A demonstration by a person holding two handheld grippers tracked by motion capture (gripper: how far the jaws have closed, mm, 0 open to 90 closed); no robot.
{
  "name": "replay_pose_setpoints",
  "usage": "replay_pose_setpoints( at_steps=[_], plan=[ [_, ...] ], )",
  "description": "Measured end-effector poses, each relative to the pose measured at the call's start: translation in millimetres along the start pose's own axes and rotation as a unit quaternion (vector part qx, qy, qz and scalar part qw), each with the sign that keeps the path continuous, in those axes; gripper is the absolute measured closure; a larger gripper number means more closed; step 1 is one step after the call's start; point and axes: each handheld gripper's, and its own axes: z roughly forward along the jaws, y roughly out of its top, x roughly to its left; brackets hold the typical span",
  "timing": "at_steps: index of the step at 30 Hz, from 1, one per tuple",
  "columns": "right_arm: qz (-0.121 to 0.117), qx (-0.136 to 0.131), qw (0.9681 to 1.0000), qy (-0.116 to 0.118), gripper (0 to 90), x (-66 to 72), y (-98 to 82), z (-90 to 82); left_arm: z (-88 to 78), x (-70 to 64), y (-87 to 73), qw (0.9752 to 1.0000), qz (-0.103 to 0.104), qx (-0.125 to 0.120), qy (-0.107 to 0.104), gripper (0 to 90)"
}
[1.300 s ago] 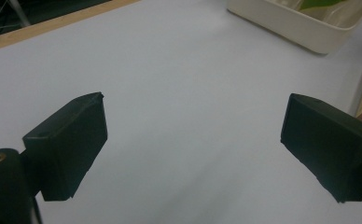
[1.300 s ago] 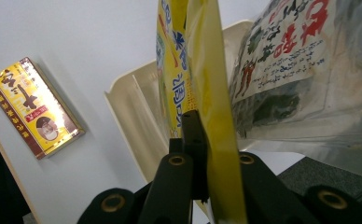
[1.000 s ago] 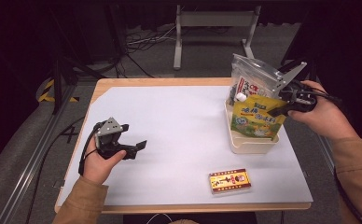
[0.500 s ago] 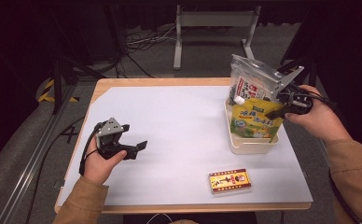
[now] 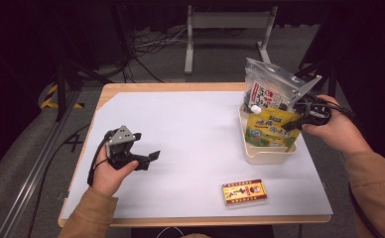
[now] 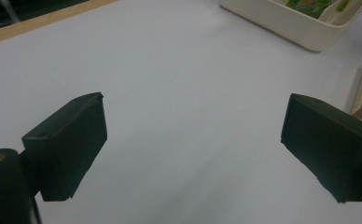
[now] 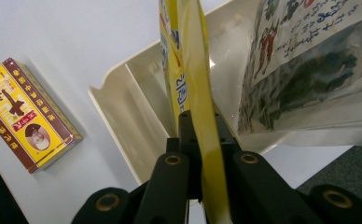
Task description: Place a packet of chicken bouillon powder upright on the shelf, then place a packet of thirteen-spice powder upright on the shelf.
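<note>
The right gripper pinches the yellow pouch by its edge, standing upright inside the cream bin (beside a clear bag). The left gripper rests wide open, well apart from it.

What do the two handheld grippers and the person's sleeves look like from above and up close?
Both grippers are black with two blocky, flat-faced jaws. The left gripper carries a grey three-cornered plate on top and trails a black cable along the wrist. The right gripper has the same grey plate and a black cable; brass-coloured rivets sit at its jaw pivots in its own view. Both sleeves are tan-brown.
</note>
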Motion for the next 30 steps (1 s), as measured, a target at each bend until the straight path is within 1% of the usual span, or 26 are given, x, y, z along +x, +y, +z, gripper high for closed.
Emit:
replay_pose_setpoints(
  at_steps=[4,5,7,8,10,13,16,17,18,19,20,21,22,23,24,25,26,27,28,30],
  plan=[
    [0.006,-0.004,1.0000,0.001,84.4,-0.4,-0.2,-0.9,1.5,-1.8,0.1,1.0000,0.003,0.001,-0.002,7.2],
    [0.011,-0.012,0.9999,0.001,79.7,-0.4,-0.8,-2.6,2.5,-3.0,0.0,1.0000,-0.001,0.002,-0.004,7.2],
    [0.014,-0.022,0.9997,0.000,74.3,-0.2,-1.3,-5.4,3.5,-3.3,0.2,1.0000,0.002,0.003,-0.004,7.2],
    [0.018,-0.031,0.9994,0.000,70.3,0.2,-1.7,-8.2,4.0,-3.3,0.5,1.0000,0.006,0.006,-0.004,7.3],
    [0.031,-0.047,0.9984,-0.001,64.7,0.4,-2.9,-13.2,5.3,-4.3,1.3,0.9999,0.007,0.009,-0.005,7.2],
    [0.043,-0.072,0.9965,-0.003,59.4,2.2,-5.4,-21.7,8.9,-6.9,3.9,0.9999,0.009,0.007,-0.011,7.2],
    [0.044,-0.086,0.9952,-0.011,57.2,5.2,-7.1,-27.9,12.8,-9.4,5.9,0.9997,0.013,0.010,-0.017,7.2],
    [0.041,-0.099,0.9942,-0.017,55.4,7.3,-8.2,-32.2,14.8,-10.5,6.8,0.9996,0.016,0.010,-0.020,7.2],
    [0.044,-0.110,0.9927,-0.024,54.2,9.3,-9.0,-35.6,16.3,-11.5,7.4,0.9995,0.018,0.011,-0.022,7.2],
    [0.050,-0.129,0.9896,-0.040,52.7,13.8,-10.8,-42.8,20.2,-13.9,9.1,0.9993,0.023,0.012,-0.027,7.2],
    [0.050,-0.137,0.9883,-0.044,52.6,15.7,-11.4,-45.5,22.1,-15.4,9.9,0.9991,0.025,0.014,-0.030,7.2],
    [0.053,-0.149,0.9864,-0.046,52.4,18.0,-12.4,-49.5,23.9,-16.9,10.7,0.9990,0.025,0.015,-0.034,7.2],
    [0.053,-0.149,0.9864,-0.046,52.4,18.0,-12.4,-49.5,23.9,-16.9,10.7,0.9990,0.025,0.015,-0.034,7.2],
    [0.060,-0.175,0.9811,-0.057,52.3,23.6,-14.9,-59.0,26.1,-18.6,11.6,0.9988,0.028,0.016,-0.036,7.2],
    [0.060,-0.175,0.9811,-0.057,52.3,23.6,-14.9,-59.0,27.5,-19.5,12.1,0.9987,0.030,0.016,-0.037,7.2],
    [0.065,-0.192,0.9777,-0.054,52.2,27.9,-16.9,-65.2,30.6,-22.7,12.9,0.9984,0.031,0.020,-0.042,7.2],
    [0.066,-0.198,0.9764,-0.054,52.2,30.5,-17.9,-68.3,32.6,-24.1,13.3,0.9982,0.034,0.021,-0.044,7.2],
    [0.066,-0.198,0.9764,-0.054,52.2,30.5,-17.9,-68.3,32.6,-24.1,13.3,0.9982,0.034,0.021,-0.044,7.2],
    [0.071,-0.203,0.9752,-0.052,50.7,35.7,-19.6,-72.6,36.4,-26.6,14.1,0.9978,0.038,0.025,-0.048,7.2],
    [0.075,-0.207,0.9739,-0.055,49.5,41.6,-20.9,-75.2,41.2,-29.5,14.2,0.9974,0.038,0.029,-0.053,7.1]
  ],
)
